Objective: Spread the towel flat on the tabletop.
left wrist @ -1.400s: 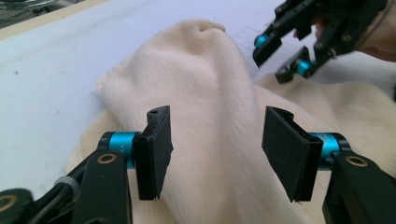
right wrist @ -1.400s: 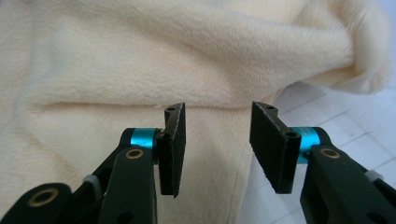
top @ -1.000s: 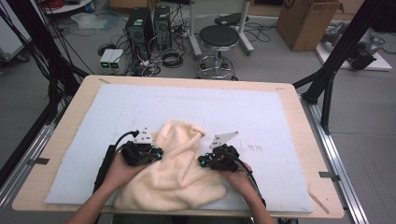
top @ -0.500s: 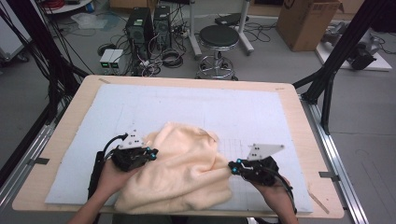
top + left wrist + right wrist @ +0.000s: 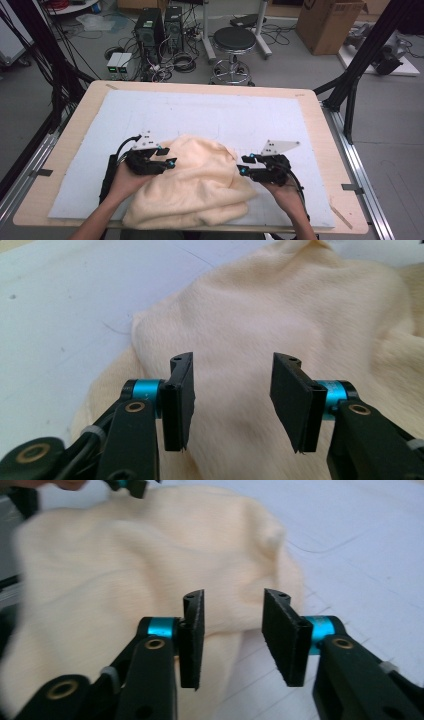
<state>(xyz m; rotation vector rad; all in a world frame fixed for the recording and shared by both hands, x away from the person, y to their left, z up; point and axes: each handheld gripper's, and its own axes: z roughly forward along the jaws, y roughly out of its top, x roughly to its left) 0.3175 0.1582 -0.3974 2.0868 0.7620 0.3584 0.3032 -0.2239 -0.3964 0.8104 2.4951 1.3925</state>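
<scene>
the cream fleece blanket (image 5: 197,187) lies bunched in the lower middle of the high view, on the pale blue mat (image 5: 210,112) that covers the bench (image 5: 320,125). the left tool (image 5: 167,162) sits at the blanket's left edge, the right tool (image 5: 243,169) at its right edge, both pointing inward.

both tools have just been opening. in the left gripper view the left tool (image 5: 232,390) stands with its jaws apart over the fleece, nothing pinched between the pads. in the right gripper view the right tool (image 5: 232,630) is likewise parted and empty, the blanket's edge just ahead of it.

the step looks like a fresh grab after a let-go, to fold or spread the cloth. to do it well, pick one clear edge or corner per side, not the thick heap in the middle. slide the lower jaw under a single layer, close firmly, then lift both sides evenly so the fleece does not drag or double over itself.
</scene>
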